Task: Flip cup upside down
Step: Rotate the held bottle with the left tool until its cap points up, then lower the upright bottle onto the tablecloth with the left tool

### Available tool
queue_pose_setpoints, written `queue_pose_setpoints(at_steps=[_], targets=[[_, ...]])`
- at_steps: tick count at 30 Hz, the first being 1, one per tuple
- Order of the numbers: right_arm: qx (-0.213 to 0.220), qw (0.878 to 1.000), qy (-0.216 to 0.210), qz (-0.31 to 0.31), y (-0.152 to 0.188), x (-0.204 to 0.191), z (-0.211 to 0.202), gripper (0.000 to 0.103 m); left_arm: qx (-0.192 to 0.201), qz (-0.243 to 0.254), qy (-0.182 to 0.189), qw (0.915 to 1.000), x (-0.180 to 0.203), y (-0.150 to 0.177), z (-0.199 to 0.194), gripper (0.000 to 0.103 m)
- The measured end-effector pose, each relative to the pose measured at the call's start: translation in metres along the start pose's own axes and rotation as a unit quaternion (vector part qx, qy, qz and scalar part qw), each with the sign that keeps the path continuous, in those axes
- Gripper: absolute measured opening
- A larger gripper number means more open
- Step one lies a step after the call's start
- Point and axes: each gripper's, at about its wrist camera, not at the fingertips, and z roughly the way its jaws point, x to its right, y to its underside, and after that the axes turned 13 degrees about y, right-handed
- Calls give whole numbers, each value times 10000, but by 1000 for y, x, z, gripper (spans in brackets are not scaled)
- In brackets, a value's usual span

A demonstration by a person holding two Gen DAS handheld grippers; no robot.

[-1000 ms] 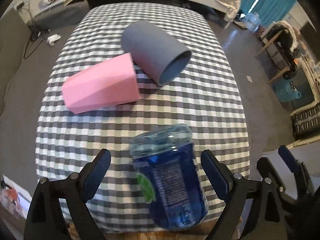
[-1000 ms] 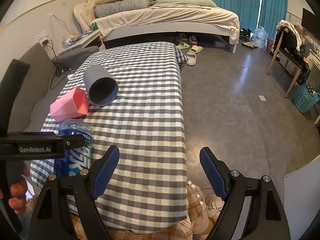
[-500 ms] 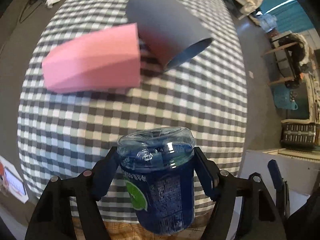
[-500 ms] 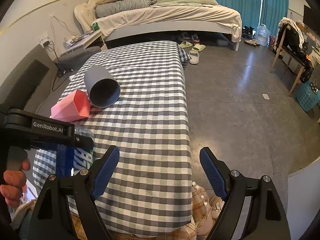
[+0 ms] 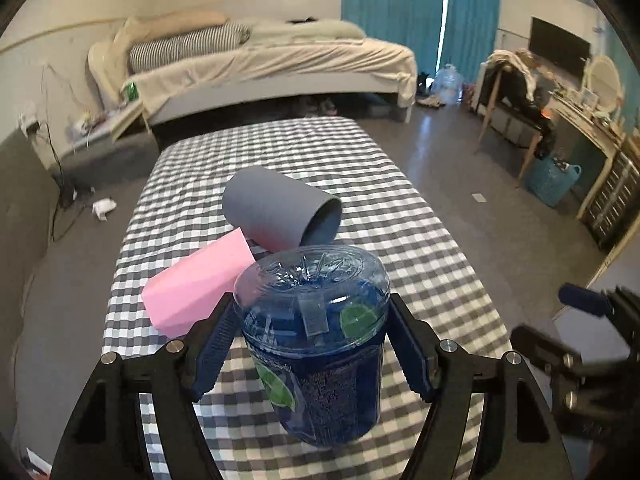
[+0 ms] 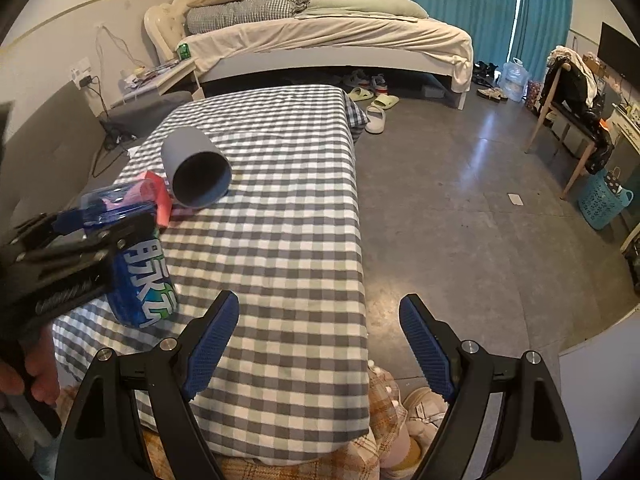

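Stretching away from both cameras, the bench [image 6: 280, 216] lies under a grey-and-white checked cloth; its right edge drops to bare grey floor [image 6: 460, 208], which stays open as far as the bed [image 6: 328, 40] at the far wall; the far half of the cloth is free, and so is the near right part; the things crowd the near left corner. The left hand-held gripper [image 5: 310, 344] is closed on the blue cup [image 5: 316, 340], one blue pad pressed to each side just below its upper end; the cup is a clear blue plastic one with a printed label, held close to upright with a slight lean; in the right wrist view it [image 6: 136, 264] stands near the bench's left edge, and whether its bottom touches the cloth I cannot tell. Just behind it the pink cup [image 5: 196, 284] lies on its side; the grey cup [image 5: 280, 210] lies on its side too, touching the pink one, mouth turned to the right edge. The right hand-held gripper [image 6: 320, 344] hangs over the near edge of the bench with its fingers wide apart, holding nothing. A chair [image 6: 568, 92] and a blue basket [image 6: 604, 200] stand well off to the right.
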Motion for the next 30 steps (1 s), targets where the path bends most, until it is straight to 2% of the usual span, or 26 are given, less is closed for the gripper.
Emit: queue_pose_setpoints(at_steps=[2,6,7,9,14,21,25,30], targets=[[6,10000,27,2,1,0,-2,83,39,-69,137,9999,-2,8,-9,75],[152,9998,40,103,2,0,-13,83,-63,-388,773,9962,-12,25,-15,79],[190,9997,31,132,2,-1,-15,83,-76,-388,802,9960,-12,28,-15,85],[240,9996,13,157,4,-3,-19,83,-123,-361,799,9961,-13,34,-16,90],[325,9993,159,87,11,-12,-26,83,-358,-442,824,9950,-20,51,-9,90],[258,9996,93,9,16,-20,-27,83,-733,-671,1018,9898,-26,67,14,90],[301,9995,109,-7,15,-20,-31,83,-757,-621,1104,9891,-25,67,18,72],[246,9996,110,10,16,-19,-27,83,-755,-312,881,9928,-15,64,24,71]])
